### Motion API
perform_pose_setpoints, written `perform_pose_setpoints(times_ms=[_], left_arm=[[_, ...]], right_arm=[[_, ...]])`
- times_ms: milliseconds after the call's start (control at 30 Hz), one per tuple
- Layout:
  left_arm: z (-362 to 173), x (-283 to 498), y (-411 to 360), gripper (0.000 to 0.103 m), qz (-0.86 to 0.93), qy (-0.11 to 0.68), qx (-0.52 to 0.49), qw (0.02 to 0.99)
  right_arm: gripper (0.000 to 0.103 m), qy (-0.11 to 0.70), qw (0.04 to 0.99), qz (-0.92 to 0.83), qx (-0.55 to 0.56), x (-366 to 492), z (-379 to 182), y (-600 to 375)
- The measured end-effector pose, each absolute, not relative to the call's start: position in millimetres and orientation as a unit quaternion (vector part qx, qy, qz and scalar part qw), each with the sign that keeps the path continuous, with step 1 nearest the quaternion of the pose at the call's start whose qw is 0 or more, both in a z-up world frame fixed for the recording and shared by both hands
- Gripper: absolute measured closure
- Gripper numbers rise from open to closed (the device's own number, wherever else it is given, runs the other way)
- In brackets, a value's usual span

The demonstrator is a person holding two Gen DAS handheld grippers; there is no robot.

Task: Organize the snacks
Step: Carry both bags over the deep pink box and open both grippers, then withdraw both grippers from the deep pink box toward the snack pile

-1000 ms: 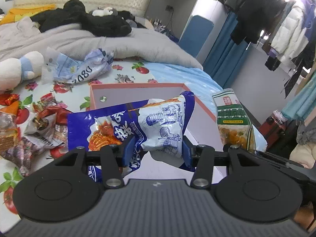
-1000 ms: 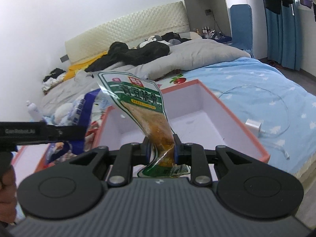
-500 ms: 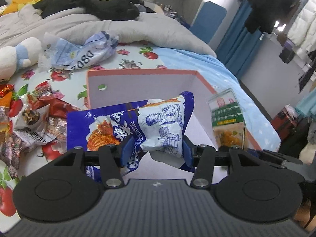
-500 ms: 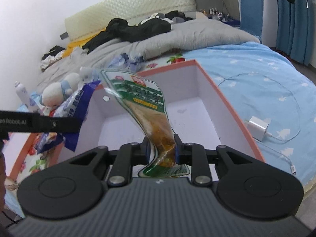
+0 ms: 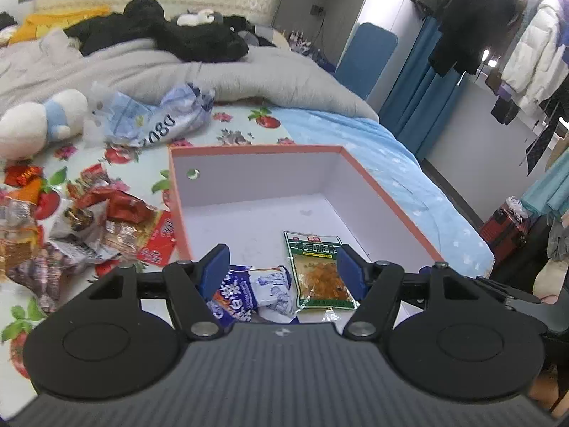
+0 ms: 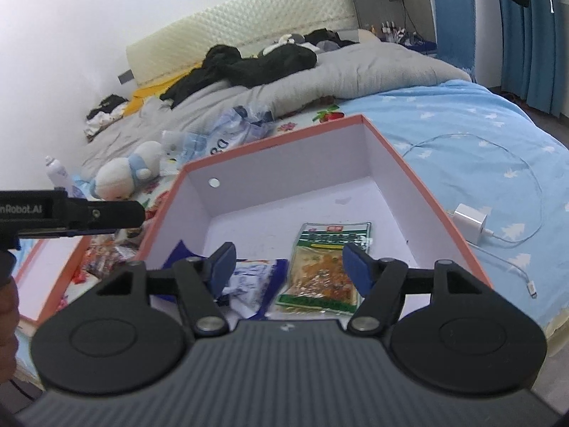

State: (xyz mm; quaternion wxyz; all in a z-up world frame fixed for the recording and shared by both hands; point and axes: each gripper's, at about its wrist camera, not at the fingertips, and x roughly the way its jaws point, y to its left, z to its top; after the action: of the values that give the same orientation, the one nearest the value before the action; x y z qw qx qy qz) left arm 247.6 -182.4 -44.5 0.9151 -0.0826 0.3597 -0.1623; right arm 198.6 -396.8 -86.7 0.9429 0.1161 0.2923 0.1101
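An orange-rimmed box (image 5: 387,195) with a white inside lies on the bed; it also shows in the right wrist view (image 6: 402,156). A blue-and-white snack bag (image 5: 256,293) (image 6: 252,281) and a green-topped snack packet (image 5: 318,272) (image 6: 327,263) lie flat on its floor near the front. My left gripper (image 5: 282,267) is open and empty just above them. My right gripper (image 6: 288,259) is open and empty above the same two packs. The left gripper's side (image 6: 71,213) shows at the left of the right wrist view.
A heap of loose snack packs (image 5: 81,220) lies on the sheet left of the box. A crumpled blue-white bag (image 5: 153,121), a plush toy (image 5: 39,121), a grey duvet (image 5: 249,71), the box lid (image 6: 46,277), and a white charger with cable (image 6: 469,220) surround it.
Both grippers opened and let go of their packs. The blue-and-white bag and the green-topped packet now lie on the box floor.
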Motion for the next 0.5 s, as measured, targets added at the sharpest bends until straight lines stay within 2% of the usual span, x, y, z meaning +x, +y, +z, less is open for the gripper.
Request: perform_pose_setpoints(times_ms=[233, 500], left_arm=[[-28, 200, -154, 0.031, -0.147, 0.331, -0.074, 0.929], [-32, 154, -117, 0.031, -0.122, 0.334, -0.088, 0.931]], right_arm=[[0.034, 0.265, 0.949, 0.119, 0.126, 160, -69, -381], [0.034, 0.255, 0.949, 0.145, 0.115, 128, -62, -352]])
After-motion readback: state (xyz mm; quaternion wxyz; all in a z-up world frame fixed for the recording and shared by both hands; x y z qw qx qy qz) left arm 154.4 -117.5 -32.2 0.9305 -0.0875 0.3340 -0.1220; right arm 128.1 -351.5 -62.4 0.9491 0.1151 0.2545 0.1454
